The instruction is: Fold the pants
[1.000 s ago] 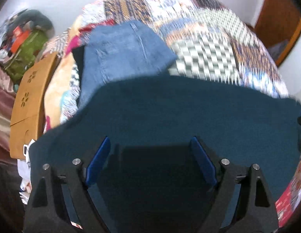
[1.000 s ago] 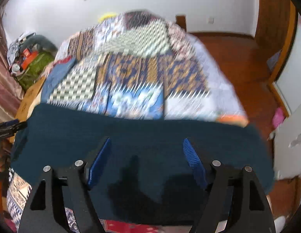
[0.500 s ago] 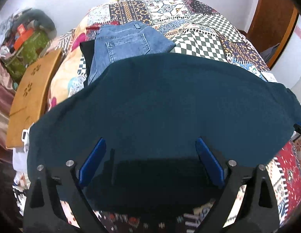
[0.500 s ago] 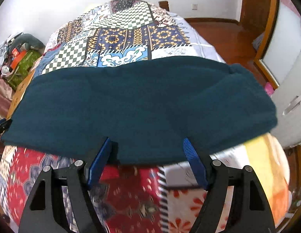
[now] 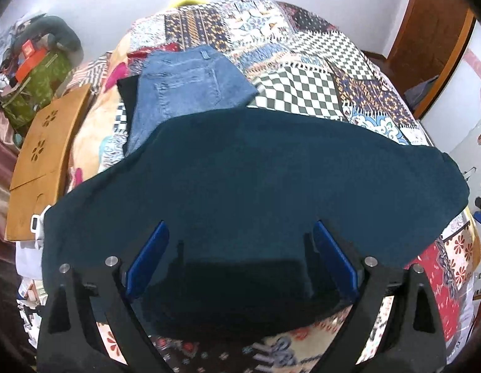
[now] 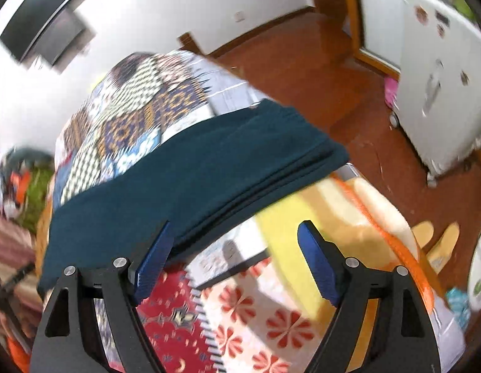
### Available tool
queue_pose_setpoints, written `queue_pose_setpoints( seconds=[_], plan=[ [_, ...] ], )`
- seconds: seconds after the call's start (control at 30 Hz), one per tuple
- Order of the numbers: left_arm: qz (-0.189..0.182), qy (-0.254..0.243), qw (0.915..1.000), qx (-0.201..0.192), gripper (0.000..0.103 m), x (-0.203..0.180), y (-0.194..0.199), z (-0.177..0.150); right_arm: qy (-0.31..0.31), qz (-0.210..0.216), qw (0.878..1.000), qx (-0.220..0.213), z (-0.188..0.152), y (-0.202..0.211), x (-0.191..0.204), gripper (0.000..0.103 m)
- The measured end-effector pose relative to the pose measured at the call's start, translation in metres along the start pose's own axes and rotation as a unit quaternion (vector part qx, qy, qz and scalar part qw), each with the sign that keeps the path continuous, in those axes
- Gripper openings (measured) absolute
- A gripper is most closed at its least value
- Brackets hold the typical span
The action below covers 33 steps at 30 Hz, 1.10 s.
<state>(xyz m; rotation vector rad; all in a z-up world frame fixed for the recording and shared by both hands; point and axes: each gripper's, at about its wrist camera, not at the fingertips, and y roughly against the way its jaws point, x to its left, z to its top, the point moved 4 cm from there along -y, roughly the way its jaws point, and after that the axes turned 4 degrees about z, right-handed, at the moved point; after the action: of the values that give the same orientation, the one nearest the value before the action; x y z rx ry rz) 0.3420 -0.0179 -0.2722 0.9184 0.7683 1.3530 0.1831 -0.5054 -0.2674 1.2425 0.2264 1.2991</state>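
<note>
The dark teal pants (image 5: 256, 180) lie folded in a long band across the patchwork bedspread (image 5: 305, 93). My left gripper (image 5: 240, 248) is open, with its blue fingers spread over the near edge of the pants. My right gripper (image 6: 234, 248) is open and empty, above the bedspread (image 6: 246, 304) off the pants' right end. The pants (image 6: 190, 171) show stacked layers at the near edge in the right wrist view, and the left finger (image 6: 153, 258) overlaps that edge.
Folded blue jeans (image 5: 184, 80) lie on the bed behind the teal pants, over a black garment (image 5: 127, 93). A wooden board (image 5: 41, 155) leans at the bed's left side. A white cabinet (image 6: 442, 87) and the wooden floor (image 6: 318, 71) are to the right.
The right gripper has swung right and tilted, off the pants toward the bed's right end. The left gripper has drawn back a little over the pants. Both stay open.
</note>
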Motion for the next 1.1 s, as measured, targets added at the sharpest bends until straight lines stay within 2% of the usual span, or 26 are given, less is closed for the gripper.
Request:
queue_pose_setpoints(
  seconds=[0.13,0.27,0.3,0.33,0.43,0.5,0.57,0.63,0.67,0.83,1.0,1.1],
  plan=[
    [-0.002,-0.020,0.9997,0.012,0.095,-0.019,-0.014,0.002,-0.091,0.038,0.995,0.010,0.008,-0.021,-0.024,0.082],
    [-0.006,-0.037,0.9991,0.018,0.095,-0.035,-0.026,0.006,-0.117,0.048,0.992,-0.010,0.017,-0.030,-0.029,0.079],
    [-0.009,-0.038,0.9991,0.019,0.095,-0.037,-0.028,0.007,-0.120,0.049,0.992,-0.005,0.018,-0.031,-0.030,0.077],
    [-0.011,-0.038,0.9990,0.020,0.095,-0.039,-0.029,0.009,-0.123,0.040,0.992,-0.007,0.022,-0.035,-0.033,0.068],
    [-0.017,-0.037,0.9989,0.022,0.095,-0.046,-0.033,0.013,-0.131,0.024,0.991,-0.005,0.028,-0.042,-0.042,0.054],
    [-0.019,-0.037,0.9989,0.023,0.095,-0.050,-0.034,0.016,-0.122,0.014,0.992,-0.005,0.033,-0.044,-0.044,0.048],
    [-0.021,-0.038,0.9988,0.022,0.095,-0.053,-0.035,0.018,-0.109,-0.001,0.994,-0.015,0.039,-0.040,-0.045,0.035],
    [-0.022,-0.038,0.9988,0.021,0.095,-0.057,-0.034,0.021,-0.097,0.001,0.995,-0.020,0.045,-0.038,-0.045,0.017],
    [-0.023,-0.038,0.9988,0.020,0.095,-0.058,-0.033,0.021,-0.091,0.005,0.996,-0.022,0.048,-0.036,-0.042,0.015],
    [-0.026,-0.037,0.9990,0.001,0.095,-0.060,-0.019,0.022,-0.023,-0.009,0.998,-0.058,0.060,-0.015,-0.013,0.011],
    [-0.043,-0.018,0.9988,-0.014,0.095,-0.052,-0.001,0.023,0.051,0.007,0.993,-0.103,0.074,0.015,0.039,0.011],
    [-0.043,-0.010,0.9987,-0.026,0.095,-0.044,0.011,0.024,0.102,0.027,0.986,-0.127,0.080,0.032,0.081,0.011]
  ],
)
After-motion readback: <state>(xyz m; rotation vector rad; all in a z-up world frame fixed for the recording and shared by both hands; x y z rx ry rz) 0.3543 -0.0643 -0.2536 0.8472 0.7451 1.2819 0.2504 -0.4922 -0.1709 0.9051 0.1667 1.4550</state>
